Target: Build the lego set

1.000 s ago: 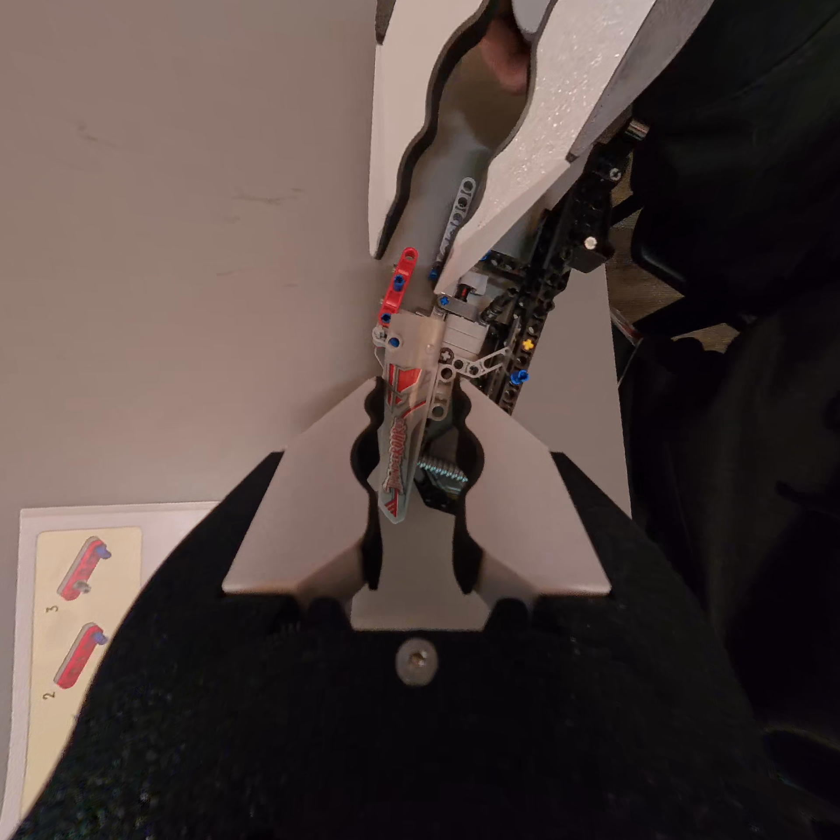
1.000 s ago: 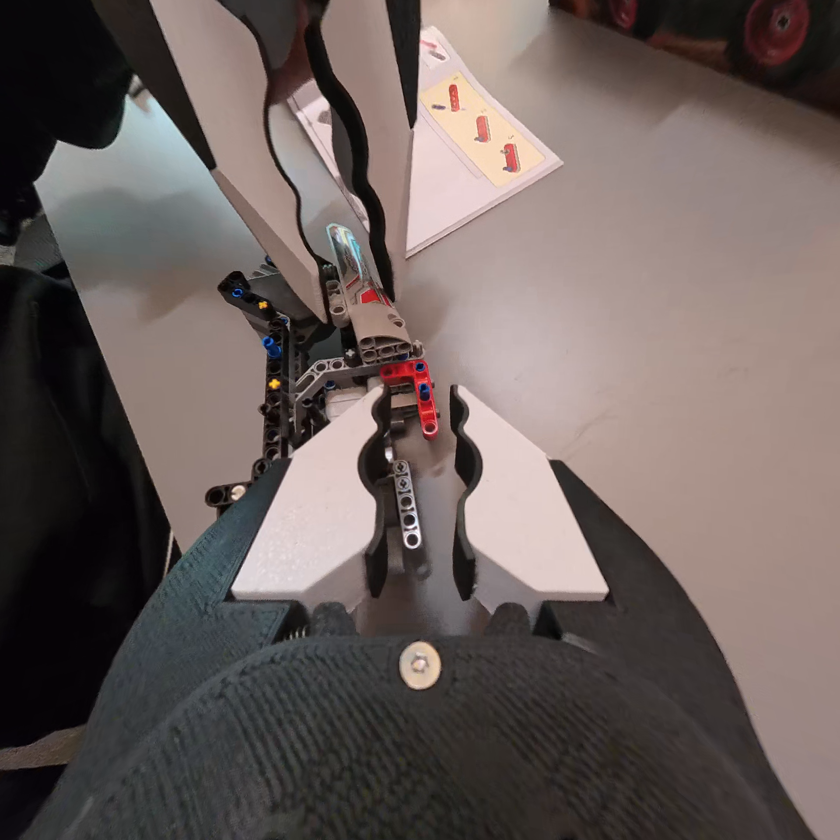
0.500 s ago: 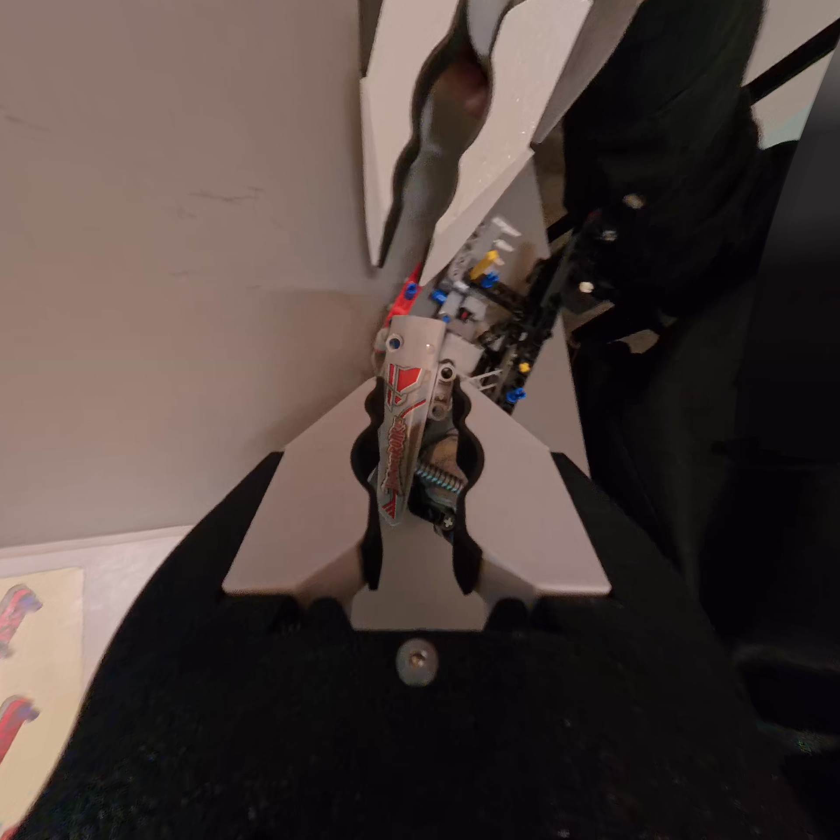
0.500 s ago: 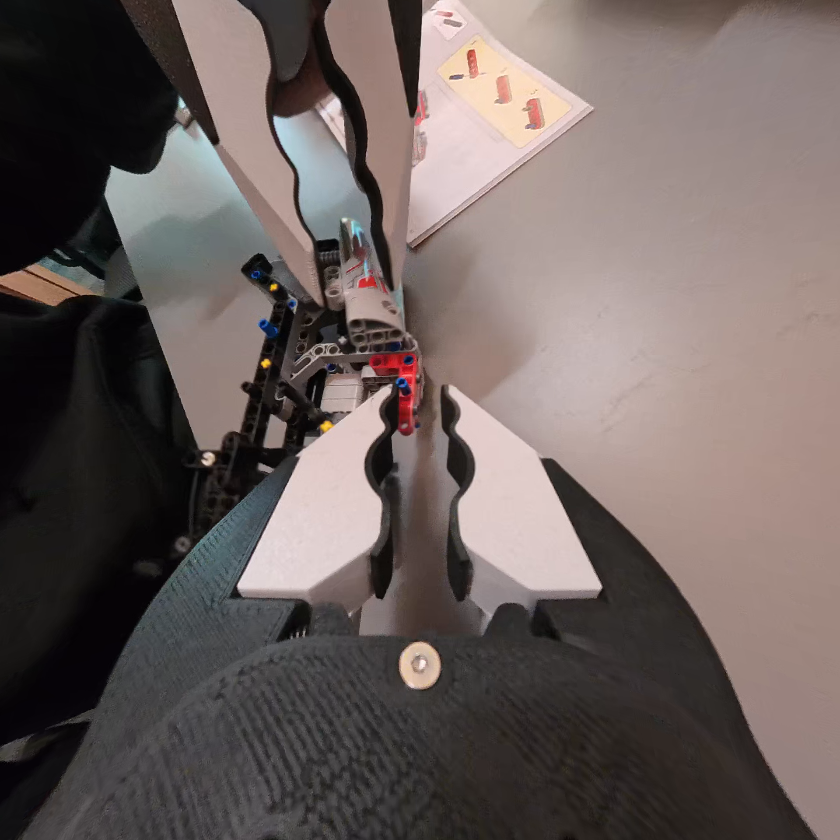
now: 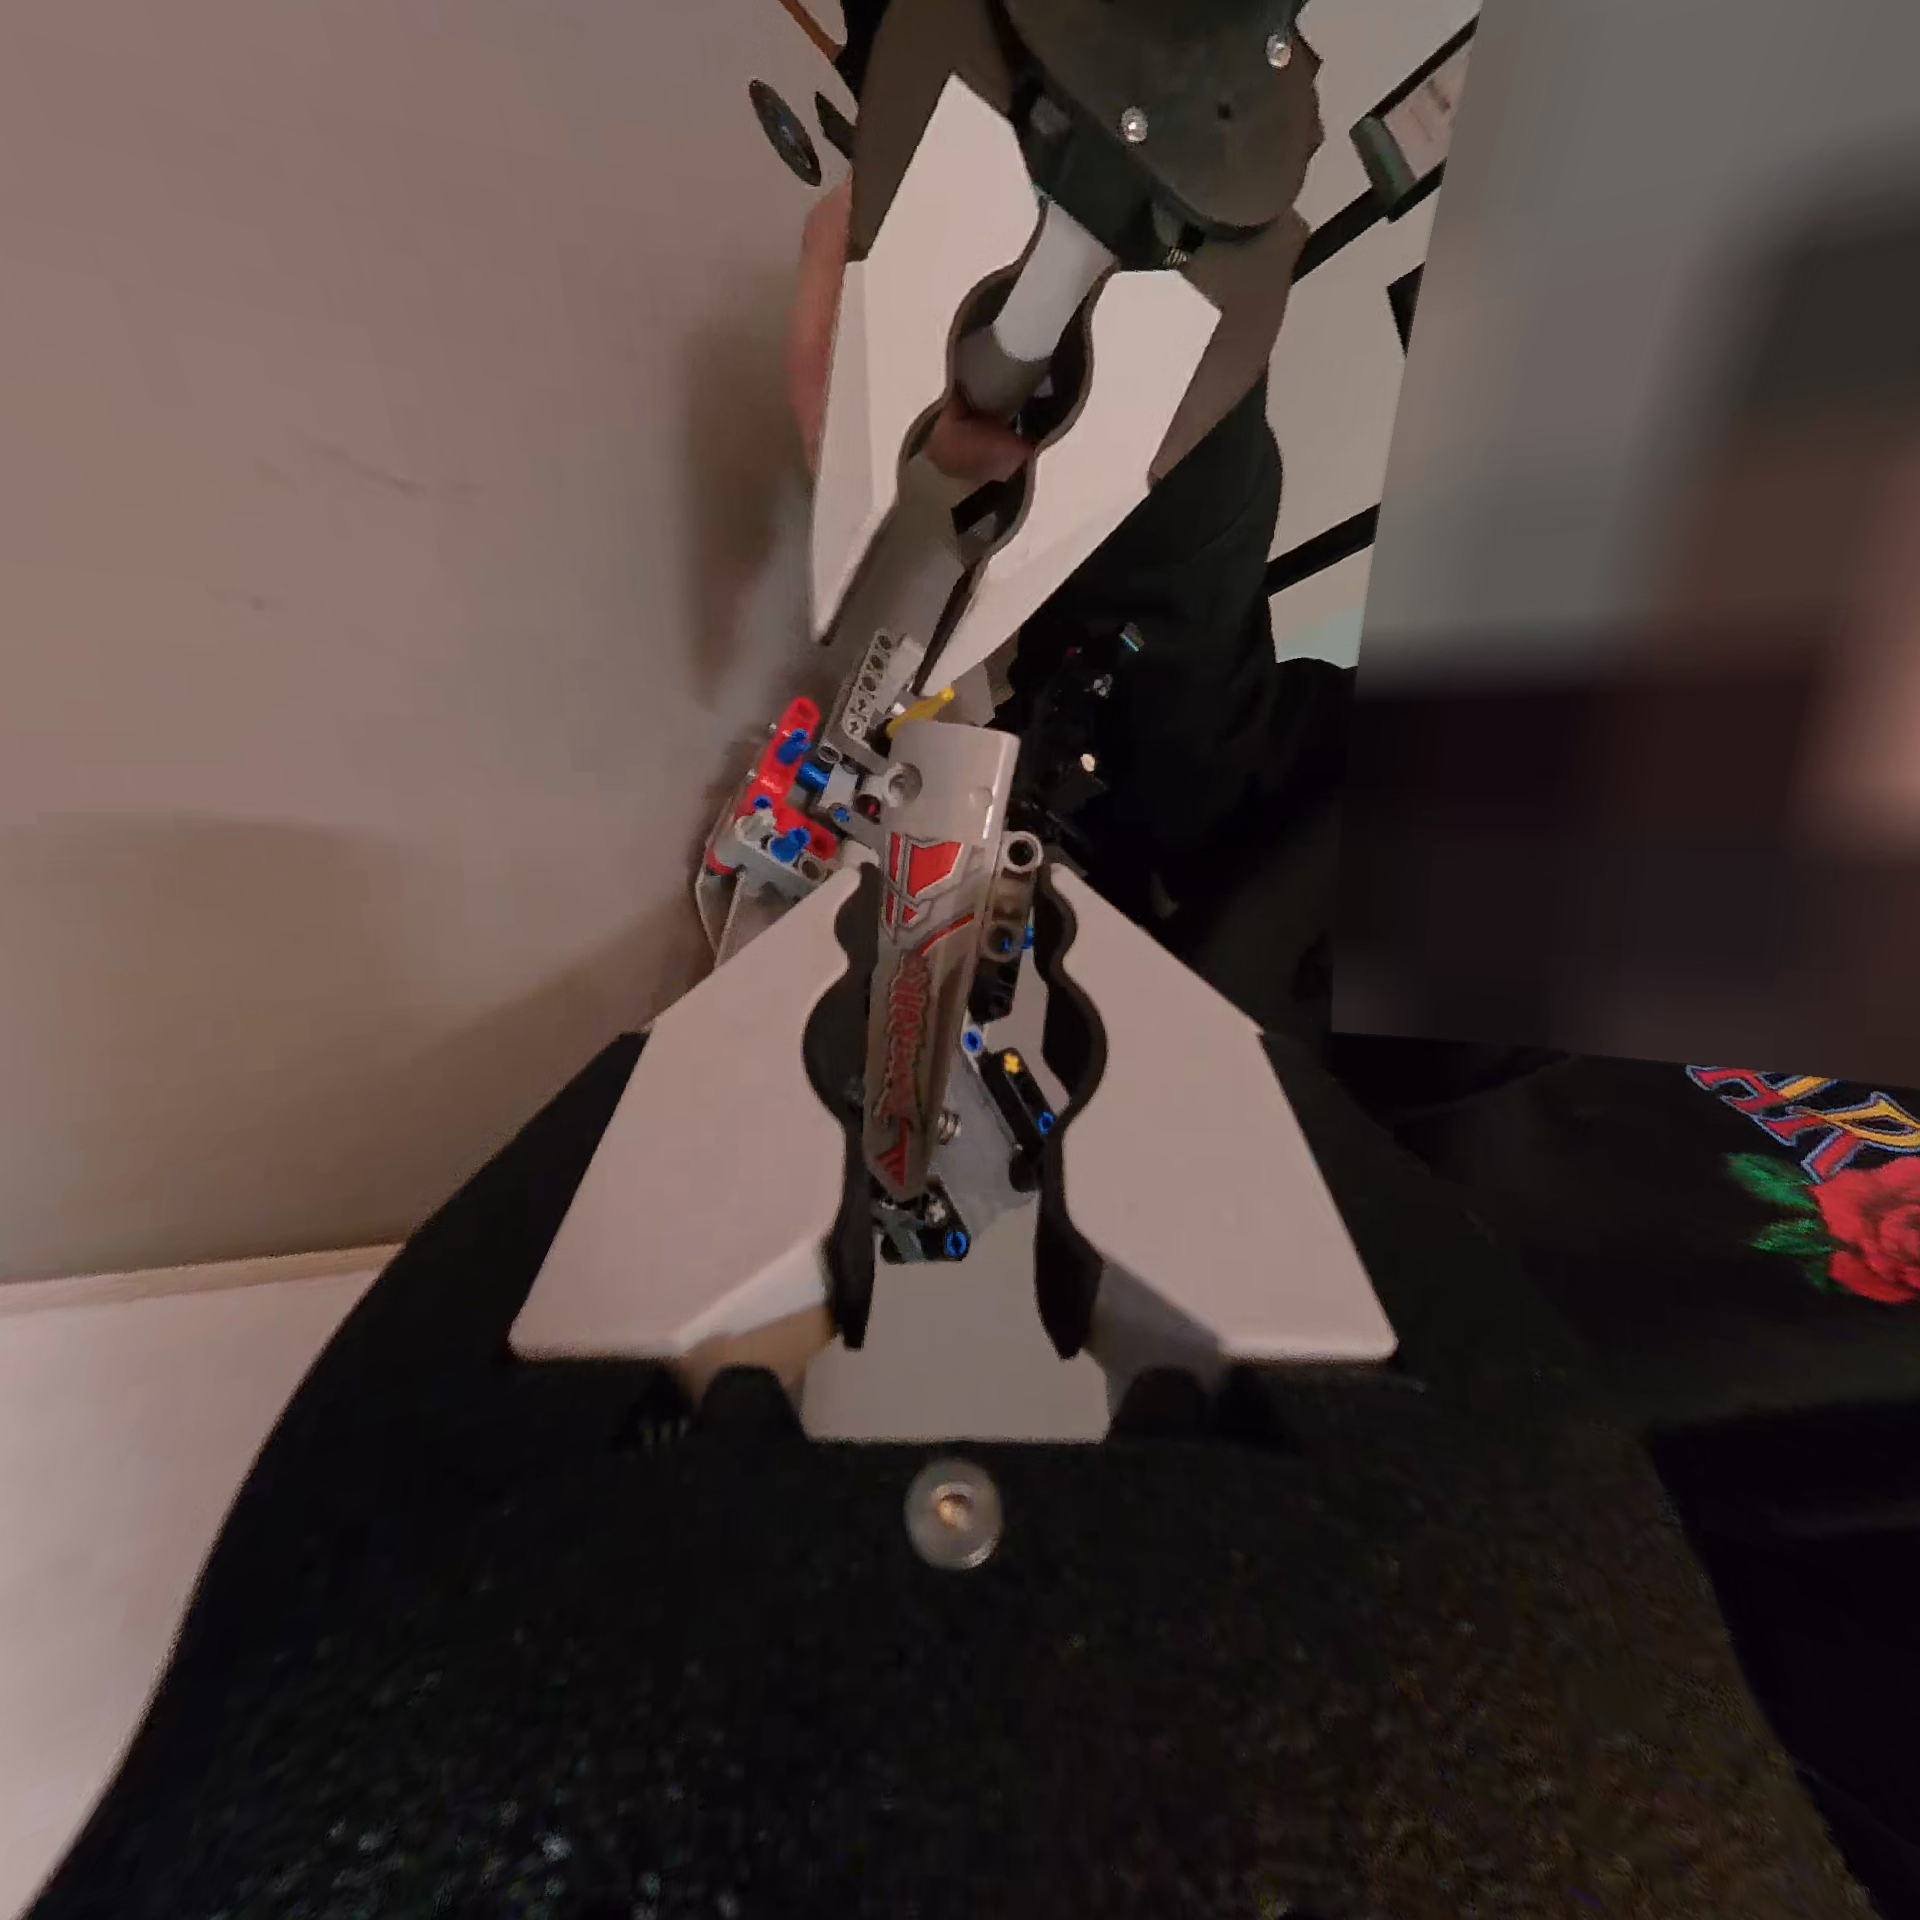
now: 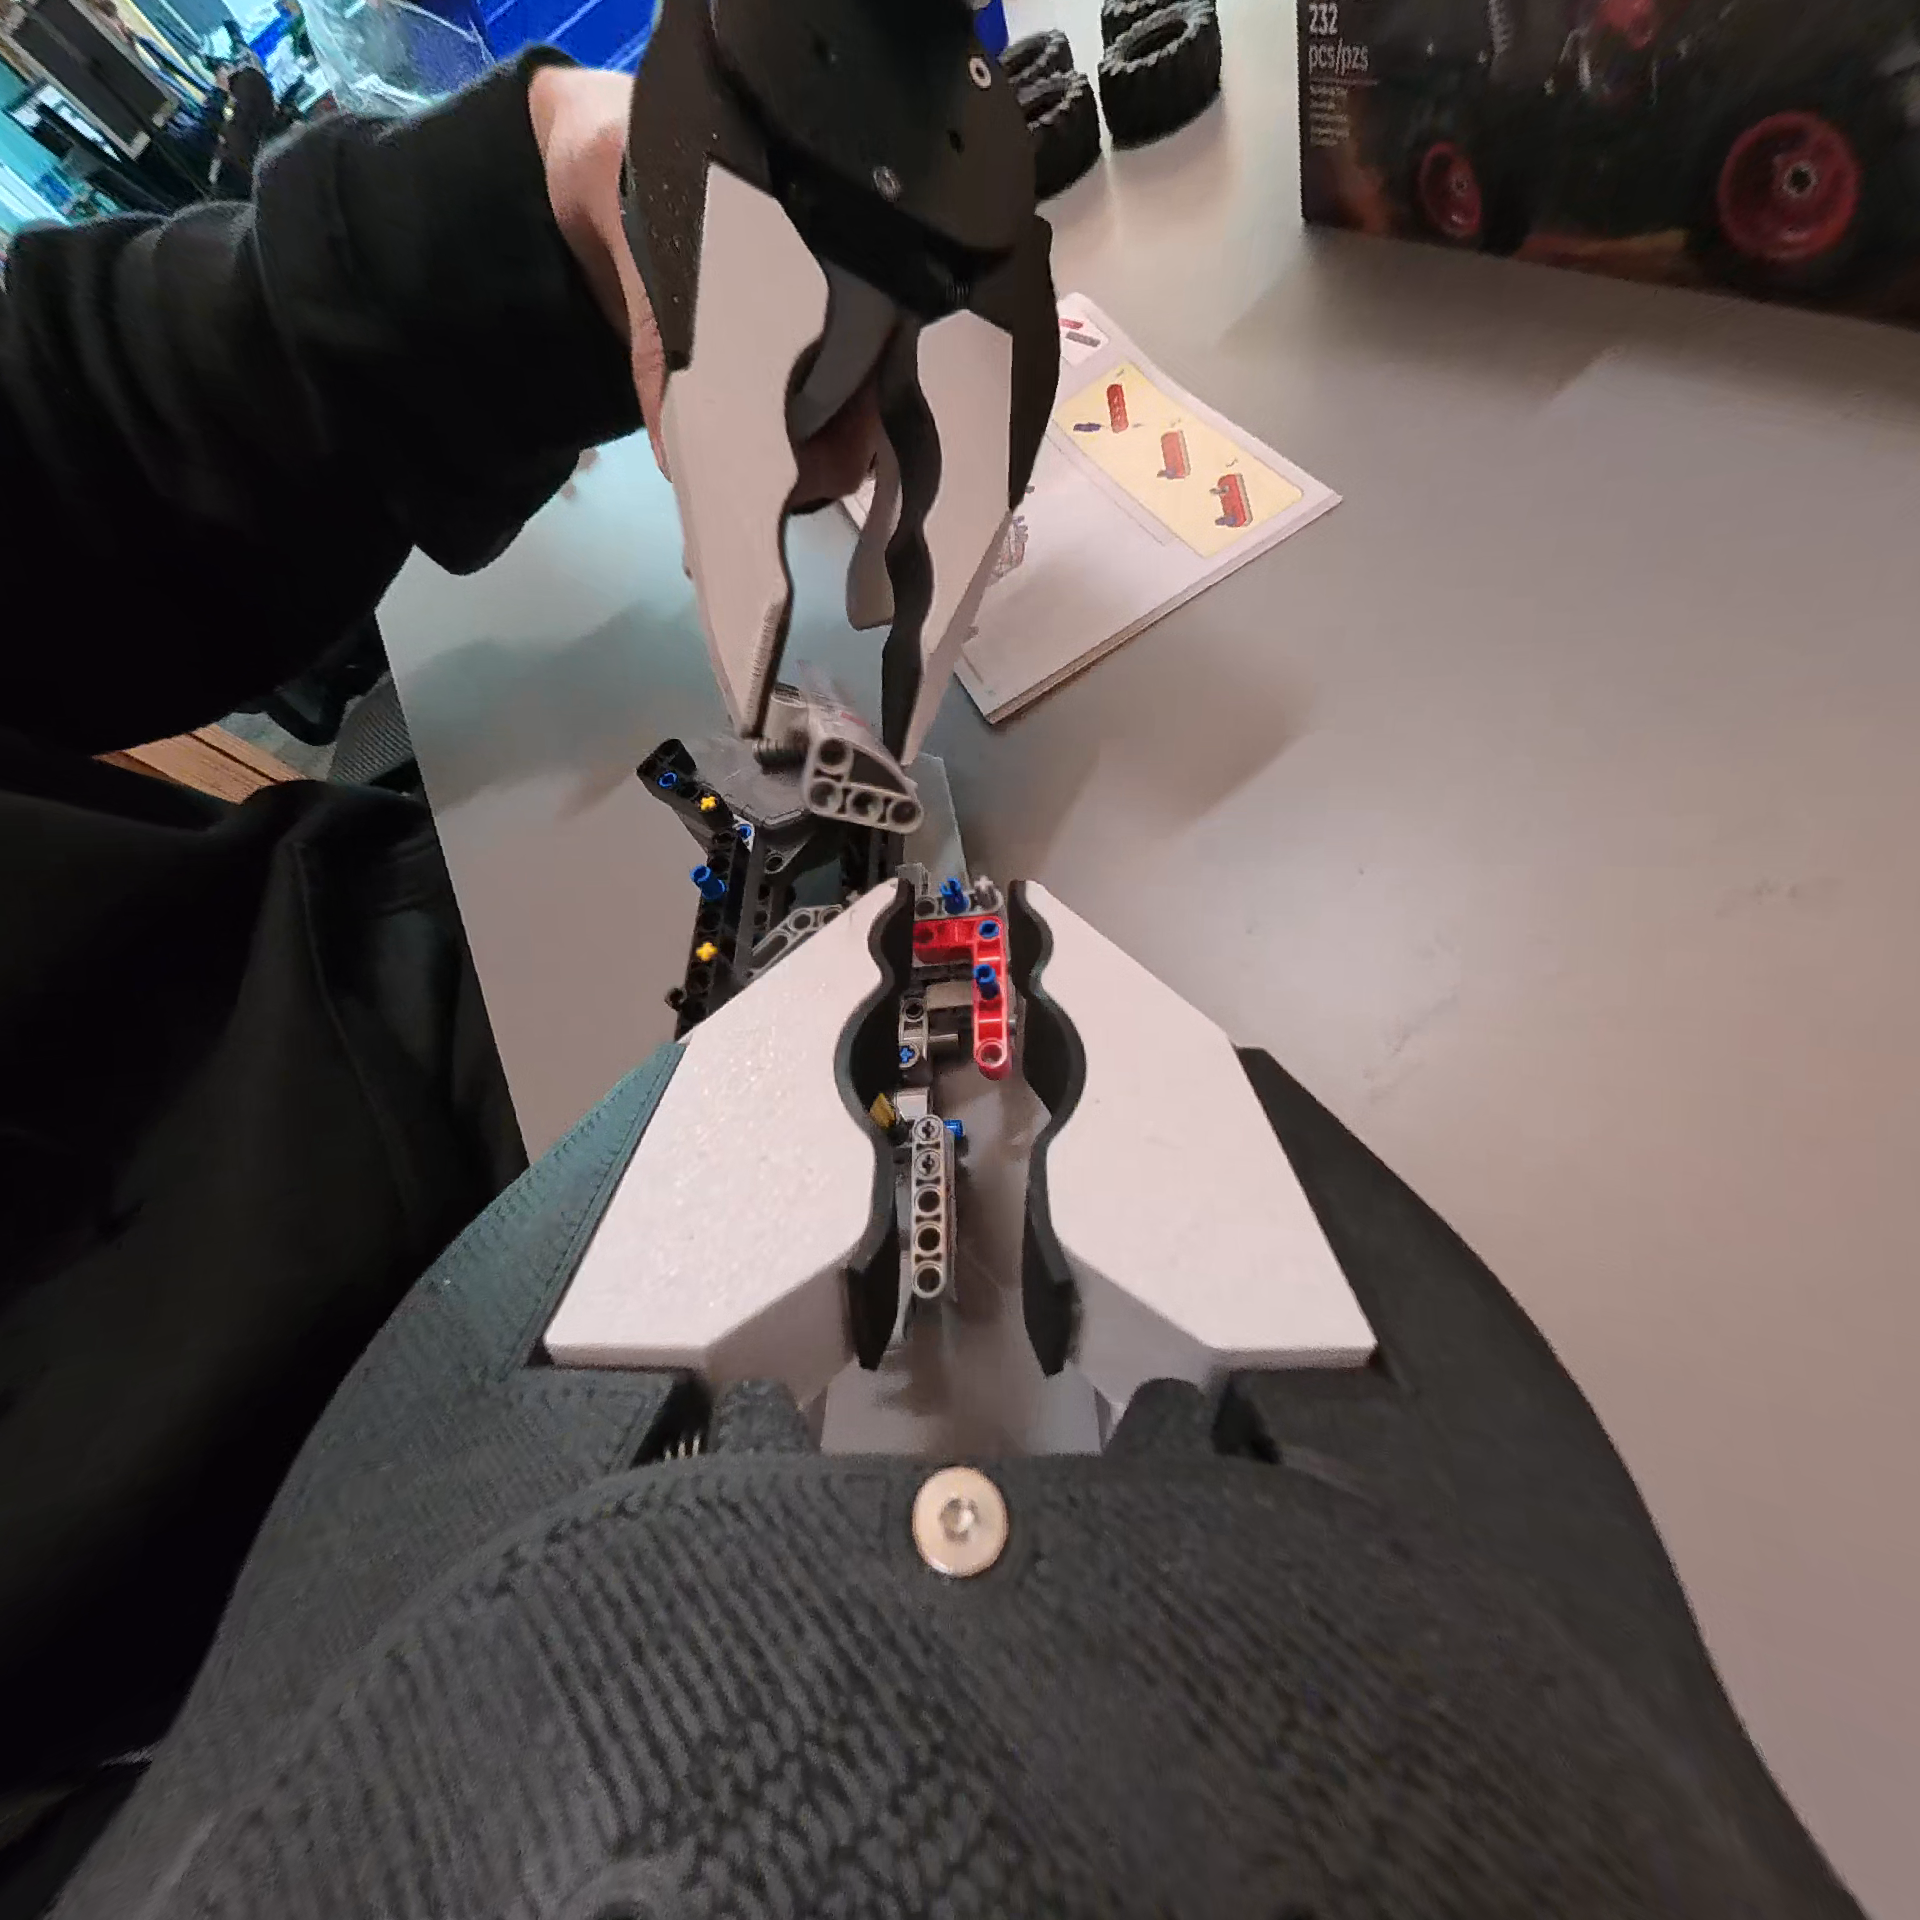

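The partly built lego model has a black frame [image 6: 727, 894], a grey panel with a red sticker [image 5: 935, 935], a red L-shaped beam [image 6: 977, 956] and a thin grey beam [image 6: 928, 1216]. My left gripper [image 5: 951, 904] is shut on the grey panel end; it also shows in the right wrist view [image 6: 831, 727], coming down from above. My right gripper [image 6: 958, 899] faces it and is shut on the other end, with the red beam and the grey beam between its fingers. It shows in the left wrist view [image 5: 883, 655] with the grey beam [image 5: 878, 675] at its tips. The model is held over the table's near edge.
An open instruction booklet [image 6: 1143, 499] lies on the grey table [image 6: 1455, 831] behind the model. The lego box [image 6: 1610, 135] and several black tyres [image 6: 1153, 62] stand at the back. A person's black sleeve [image 6: 260, 416] fills the left side. One gripper's finger ends stand about 5 cm off the other's.
Both grippers have risen and tilted with the model between them. The right gripper's fingers have narrowed onto the red and grey beams. The back of the table has come into view.
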`<state>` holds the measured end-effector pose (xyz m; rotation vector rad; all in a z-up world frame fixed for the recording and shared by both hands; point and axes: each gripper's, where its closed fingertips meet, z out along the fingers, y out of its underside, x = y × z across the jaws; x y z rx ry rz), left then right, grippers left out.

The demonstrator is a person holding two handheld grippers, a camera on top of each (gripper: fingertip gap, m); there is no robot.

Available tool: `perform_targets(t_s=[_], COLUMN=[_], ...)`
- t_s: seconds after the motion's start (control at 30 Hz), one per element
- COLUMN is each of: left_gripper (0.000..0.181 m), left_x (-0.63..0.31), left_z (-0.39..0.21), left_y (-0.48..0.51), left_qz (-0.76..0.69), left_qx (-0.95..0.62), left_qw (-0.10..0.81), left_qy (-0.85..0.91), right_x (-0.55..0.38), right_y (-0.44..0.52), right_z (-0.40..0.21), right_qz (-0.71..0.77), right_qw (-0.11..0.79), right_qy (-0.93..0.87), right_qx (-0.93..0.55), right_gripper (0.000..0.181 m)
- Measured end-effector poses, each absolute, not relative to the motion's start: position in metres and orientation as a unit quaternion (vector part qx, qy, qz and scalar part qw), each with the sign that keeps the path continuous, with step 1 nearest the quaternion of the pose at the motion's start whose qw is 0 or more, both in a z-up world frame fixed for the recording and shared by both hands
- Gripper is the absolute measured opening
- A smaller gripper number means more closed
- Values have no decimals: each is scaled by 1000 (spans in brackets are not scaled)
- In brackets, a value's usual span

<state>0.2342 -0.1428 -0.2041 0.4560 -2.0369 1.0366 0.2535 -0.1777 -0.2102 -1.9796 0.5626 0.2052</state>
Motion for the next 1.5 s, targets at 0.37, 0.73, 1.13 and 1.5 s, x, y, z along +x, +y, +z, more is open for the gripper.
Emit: perform_targets(t_s=[0.37,0.73,1.13,1.5], left_gripper=[27,27,27,27], left_x=[236,236,234,233], left_z=[-231,-233,-233,-236], left_y=[-140,-146,-144,-142], left_qz=[334,278,218,195], left_qx=[150,184,216,148], left_qw=[275,287,331,231], left_qy=[-889,-898,-892,-942], right_x=[249,243,244,245], right_y=[-169,-162,-158,-157], right_z=[-219,-226,-232,-226], right_qz=[96,107,118,120], right_qw=[496,481,475,489], right_qy=[228,217,224,228], right_qx=[-833,-843,-843,-834], right_gripper=[7,24,19,28])
